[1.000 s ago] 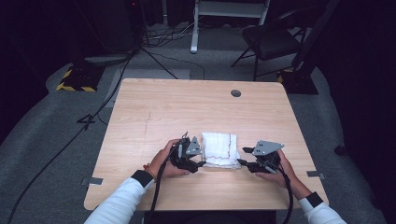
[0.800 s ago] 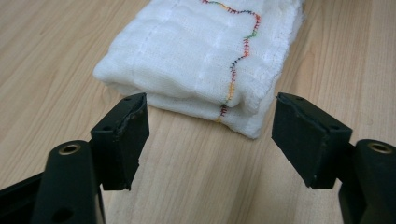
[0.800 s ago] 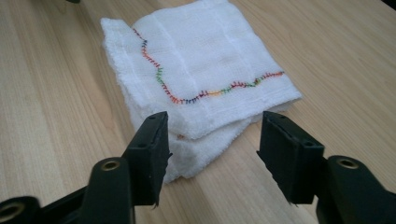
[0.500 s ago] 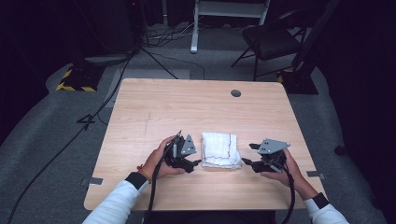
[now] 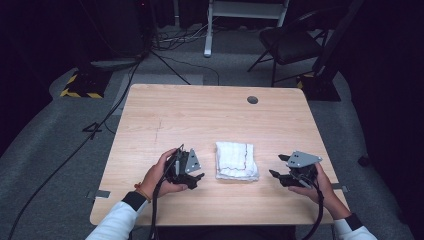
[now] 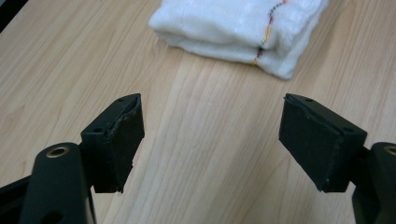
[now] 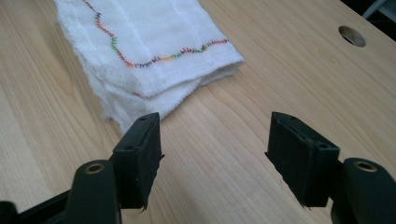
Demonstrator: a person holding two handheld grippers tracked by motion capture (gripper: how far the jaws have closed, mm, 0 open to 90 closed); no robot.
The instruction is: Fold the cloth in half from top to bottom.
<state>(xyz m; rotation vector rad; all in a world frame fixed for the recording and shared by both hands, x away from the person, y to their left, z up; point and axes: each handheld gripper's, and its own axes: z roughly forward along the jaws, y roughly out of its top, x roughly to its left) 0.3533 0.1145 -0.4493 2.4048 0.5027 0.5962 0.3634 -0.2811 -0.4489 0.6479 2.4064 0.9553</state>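
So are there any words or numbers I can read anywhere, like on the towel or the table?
None to read. The folded white towel has a wavy line of coloured stitching but no letters. The wooden table is plain wood with a round hole. The left gripper and right gripper carry no label that can be made out. A dark mark on the floor left of the table is not clear enough to read.

In the left gripper view we lose the far part of the folded white towel (image 6: 238,28) past the top edge. The right gripper view cuts the towel's (image 7: 140,42) far end the same way. From the high view, the person's forearms leave the bottom edge, and the towel's (image 5: 236,160) coloured stitching is too small to read.
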